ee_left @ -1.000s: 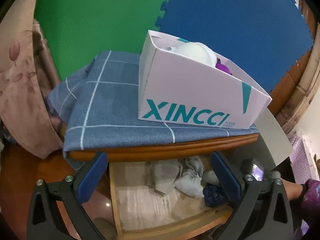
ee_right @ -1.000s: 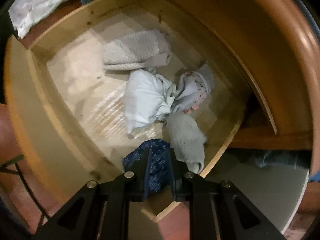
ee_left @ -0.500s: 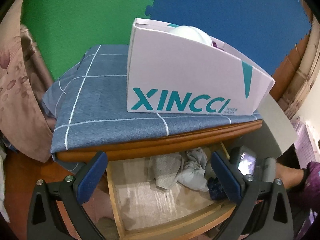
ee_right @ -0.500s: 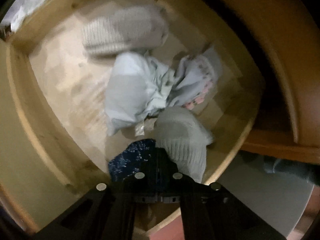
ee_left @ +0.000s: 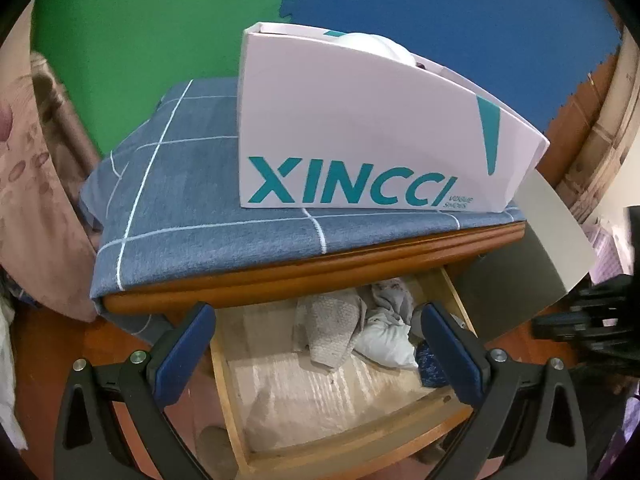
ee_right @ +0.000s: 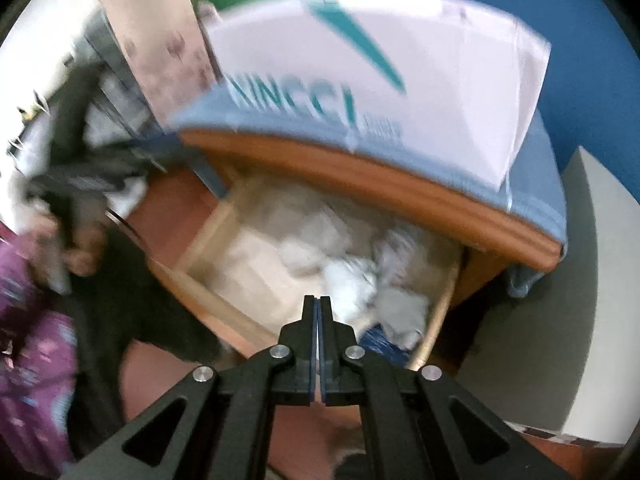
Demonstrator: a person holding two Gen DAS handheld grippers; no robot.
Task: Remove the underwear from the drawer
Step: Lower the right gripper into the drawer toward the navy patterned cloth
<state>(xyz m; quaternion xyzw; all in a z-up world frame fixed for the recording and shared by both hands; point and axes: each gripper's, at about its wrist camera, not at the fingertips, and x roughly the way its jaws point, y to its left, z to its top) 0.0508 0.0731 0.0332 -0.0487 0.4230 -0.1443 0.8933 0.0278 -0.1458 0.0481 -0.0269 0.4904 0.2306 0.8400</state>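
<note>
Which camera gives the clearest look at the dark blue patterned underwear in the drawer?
The left wrist view: the dark blue underwear is sharp there, at the drawer's right side, though partly hidden behind a tong finger. The right wrist view shows only a blurred blue patch at the drawer's near corner.

Glossy wooden drawer (ee_left: 344, 446), matt woven cloth (ee_left: 208, 216), smooth cardboard box (ee_left: 360, 128)

both wrists look down, share drawer (ee_left: 344, 444) (ee_right: 208, 292); right blurred
</note>
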